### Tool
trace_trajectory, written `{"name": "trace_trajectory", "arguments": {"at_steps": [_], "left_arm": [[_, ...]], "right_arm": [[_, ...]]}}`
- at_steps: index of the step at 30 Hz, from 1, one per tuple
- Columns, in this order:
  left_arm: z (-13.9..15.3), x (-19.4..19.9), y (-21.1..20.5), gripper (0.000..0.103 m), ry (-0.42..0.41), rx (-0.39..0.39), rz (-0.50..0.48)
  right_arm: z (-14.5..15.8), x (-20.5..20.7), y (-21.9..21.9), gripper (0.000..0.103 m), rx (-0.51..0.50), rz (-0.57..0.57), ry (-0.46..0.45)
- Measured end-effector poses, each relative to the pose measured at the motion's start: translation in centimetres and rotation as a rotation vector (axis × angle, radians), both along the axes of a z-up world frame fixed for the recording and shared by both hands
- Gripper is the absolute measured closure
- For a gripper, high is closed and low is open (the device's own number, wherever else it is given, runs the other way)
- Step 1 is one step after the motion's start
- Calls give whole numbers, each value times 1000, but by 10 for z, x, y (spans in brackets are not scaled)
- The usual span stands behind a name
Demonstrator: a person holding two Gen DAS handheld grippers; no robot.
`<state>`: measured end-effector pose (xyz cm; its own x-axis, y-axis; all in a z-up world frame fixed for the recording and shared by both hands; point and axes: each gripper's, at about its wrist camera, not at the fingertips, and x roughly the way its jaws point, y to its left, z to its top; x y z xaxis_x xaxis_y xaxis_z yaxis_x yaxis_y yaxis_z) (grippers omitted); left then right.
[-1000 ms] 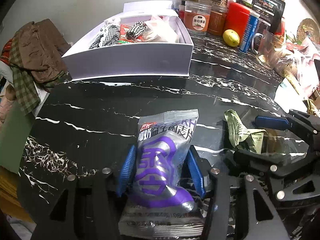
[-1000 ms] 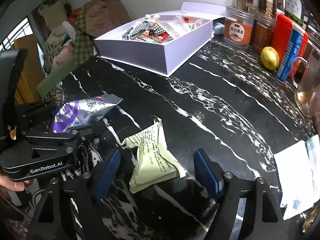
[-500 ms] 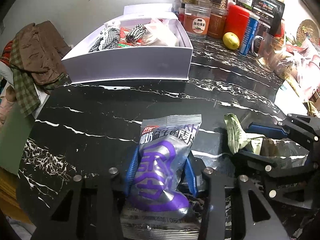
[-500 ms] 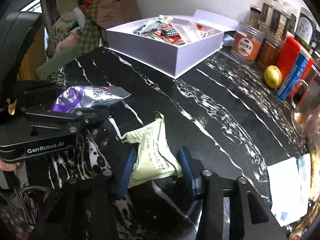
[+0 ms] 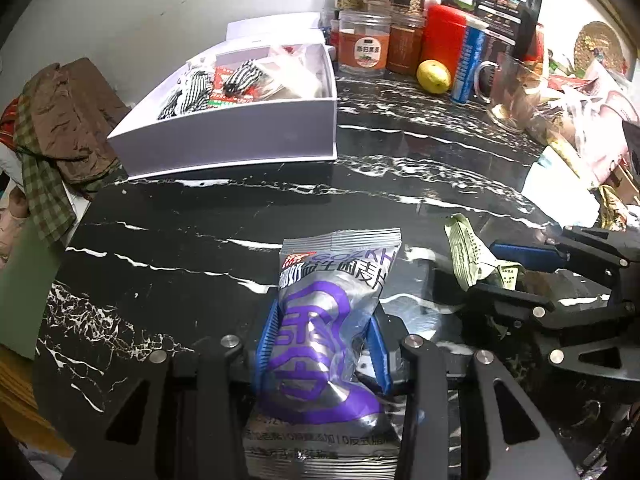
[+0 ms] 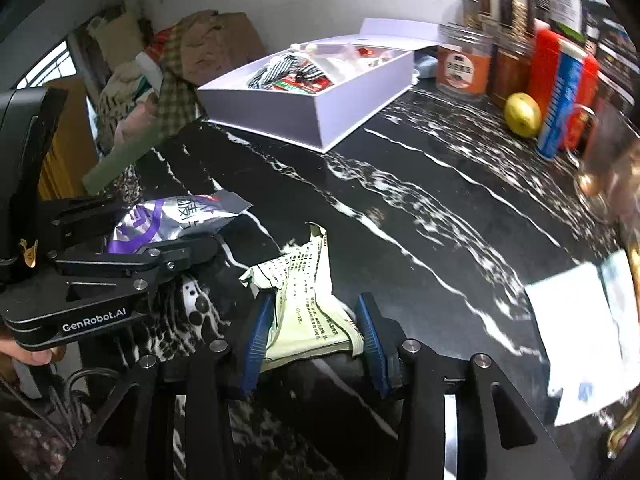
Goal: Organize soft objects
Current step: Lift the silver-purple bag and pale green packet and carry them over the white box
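A silver and purple snack packet [image 5: 324,300] lies lengthwise between the blue pads of my left gripper [image 5: 324,320], which is shut on it and dents its sides. The right wrist view shows the same packet [image 6: 176,220] at the left, in the left gripper [image 6: 166,222]. My right gripper [image 6: 314,308] is shut on a crumpled pale green packet [image 6: 308,280] just above the black marble table [image 6: 400,208]. From the left wrist that green packet [image 5: 466,252] sticks out of the right gripper [image 5: 486,268]. A white open box [image 5: 240,140] holding soft checked items stands at the back.
Jars, a red and blue canister [image 5: 456,48], a lemon [image 5: 433,76] and a glass mug [image 5: 508,96] crowd the back right. Clothes [image 5: 60,128] are piled off the table's left edge. White paper [image 6: 576,344] lies at the right. A person's fingertip [image 6: 36,356] holds the left gripper.
The right gripper's jaws went from wide apart to shut on the green packet, which now looks more crumpled. The left jaws tightened on the silver packet. Both views shifted slightly.
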<state>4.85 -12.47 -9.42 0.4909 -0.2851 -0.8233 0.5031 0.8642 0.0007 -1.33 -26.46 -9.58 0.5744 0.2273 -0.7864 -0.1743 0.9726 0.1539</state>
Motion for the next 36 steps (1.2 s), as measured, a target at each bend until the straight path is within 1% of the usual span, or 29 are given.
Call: {"name": "trace_trajectory", "arguments": {"at_steps": [5, 9, 14, 18, 25, 30, 36], "left_arm": [[8, -6, -3, 63, 24, -44, -16], [15, -11, -5, 63, -5, -39, -21], [29, -12, -4, 63, -27, -59, -24], [43, -12, -3, 63, -55, -67, -24], [73, -10, -3, 63, -143, -72, -22], [97, -1, -3, 63, -203, -104, -5], [126, 9, -6, 63, -280, -135, 0]], "right_arm": [[5, -10, -11, 60, 46, -30, -7], [10, -17, -16, 60, 45, -53, -17], [19, -23, -23, 60, 81, -72, -32], [34, -27, -27, 60, 107, -78, -70], [67, -25, -23, 60, 84, -58, -160], [91, -18, -23, 60, 75, -41, -218], [120, -2, -25, 60, 36, -30, -279]]}}
